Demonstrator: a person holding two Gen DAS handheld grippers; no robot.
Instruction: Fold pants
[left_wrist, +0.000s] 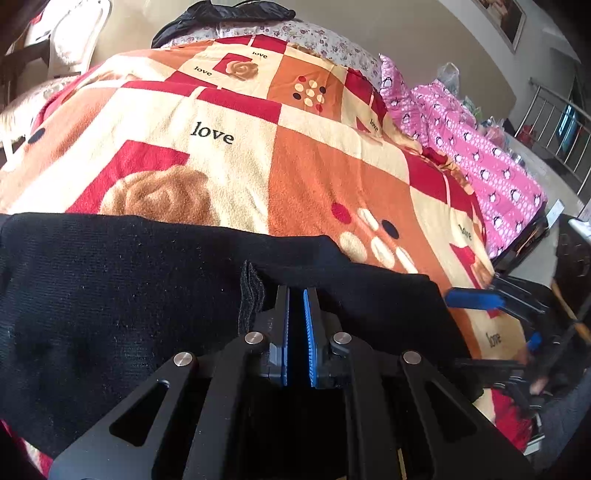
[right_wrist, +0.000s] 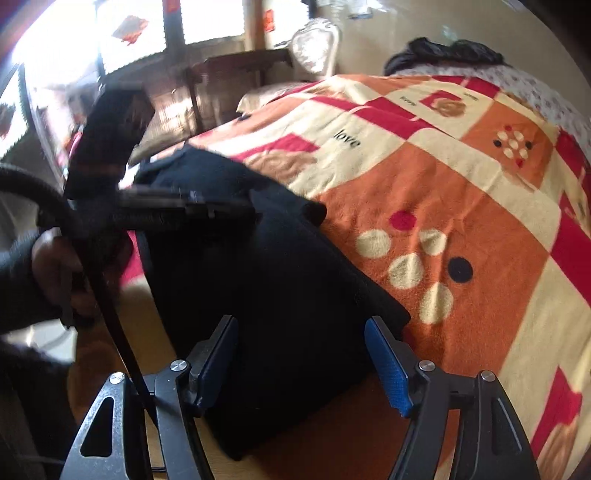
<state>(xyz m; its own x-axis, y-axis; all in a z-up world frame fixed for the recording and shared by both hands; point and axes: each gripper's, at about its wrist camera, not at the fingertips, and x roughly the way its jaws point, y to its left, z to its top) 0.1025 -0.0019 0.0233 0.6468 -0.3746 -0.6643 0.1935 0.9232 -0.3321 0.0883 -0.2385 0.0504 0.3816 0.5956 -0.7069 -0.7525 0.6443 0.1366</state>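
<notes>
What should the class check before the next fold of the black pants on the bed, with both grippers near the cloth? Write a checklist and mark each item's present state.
1. Left gripper shut on the black pants: ok, jaws closed with cloth bunched beside them.
2. Right gripper gripping: not ok, jaws open, pads astride the pants edge.
3. Pants flat on the blanket: ok, apart from a small pucker by the left gripper.
4. Blanket beyond the pants free for a fold: ok.
5. Both layers caught by the left gripper: cannot tell.
</notes>
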